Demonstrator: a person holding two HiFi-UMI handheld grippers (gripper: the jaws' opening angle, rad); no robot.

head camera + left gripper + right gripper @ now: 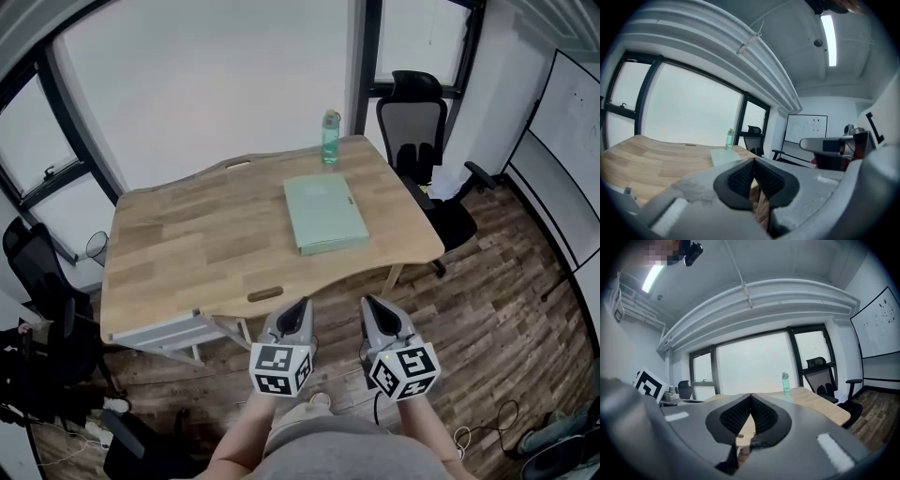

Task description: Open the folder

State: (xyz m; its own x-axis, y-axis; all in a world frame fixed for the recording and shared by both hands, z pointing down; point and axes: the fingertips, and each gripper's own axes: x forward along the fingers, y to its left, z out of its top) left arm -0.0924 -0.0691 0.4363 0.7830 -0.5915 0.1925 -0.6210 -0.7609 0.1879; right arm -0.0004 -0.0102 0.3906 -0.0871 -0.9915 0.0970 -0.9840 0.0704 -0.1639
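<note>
A dark wood-plank floor (pixel 497 319) fills the lower and right parts of the head view, with open floor between the person and the table's near edge. The large light wooden table (pixel 187 244) spans the middle of the frame. Its wavy near edge runs from lower left to centre right, and most of its top is bare, especially the left half. A black mesh office chair (pixel 412 127) stands at the table's far right corner, in the upper right of the frame.

The flat pale green rectangular folder (pixel 325 214) lies closed on the right half of the table, set in from the right edge and well short of the near edge.

The left gripper (pixel 303 305) and the right gripper (pixel 367 302) sit side by side at lower centre, off the table and just short of its near edge. Each has its dark ribbed pads pressed together with nothing between them. The folder lies beyond and above both tips, well apart from them.

A slim green-tinted plastic bottle (pixel 330 137) stands upright near the far edge, just behind the folder.
</note>
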